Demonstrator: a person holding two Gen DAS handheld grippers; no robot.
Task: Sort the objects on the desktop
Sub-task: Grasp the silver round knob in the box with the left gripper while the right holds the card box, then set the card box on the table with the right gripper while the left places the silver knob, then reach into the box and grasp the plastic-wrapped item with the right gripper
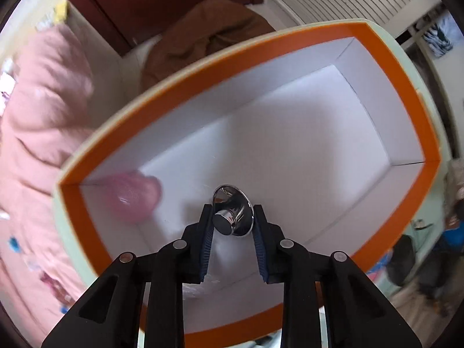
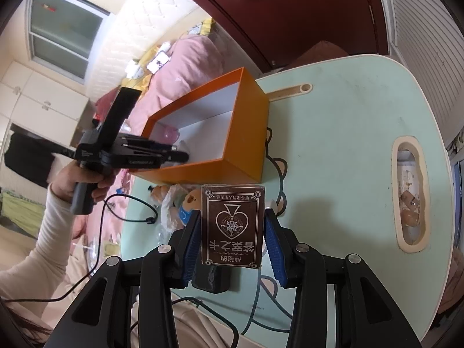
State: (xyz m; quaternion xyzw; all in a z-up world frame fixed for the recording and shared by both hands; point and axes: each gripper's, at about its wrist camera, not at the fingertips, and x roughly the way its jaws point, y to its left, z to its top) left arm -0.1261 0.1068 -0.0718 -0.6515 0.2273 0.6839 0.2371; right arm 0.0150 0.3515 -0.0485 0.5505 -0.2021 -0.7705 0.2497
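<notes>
Between right gripper (image 2: 232, 232) pads, card box (image 2: 233, 226) reads "神秘的答案之书"; left gripper (image 1: 232, 220) pinches chrome knob (image 1: 233, 214)

Pink bedding (image 2: 185, 58) behind, brown cloth (image 1: 208, 34), dark red door (image 2: 304, 8), white louvred panel (image 2: 420, 43).

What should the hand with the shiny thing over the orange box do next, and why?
Probably open the left tool and let the shiny metal piece drop. It already hangs inside the orange box, above the white bottom, beside a pink thing lying there, so nothing seems left but to let go.
</notes>
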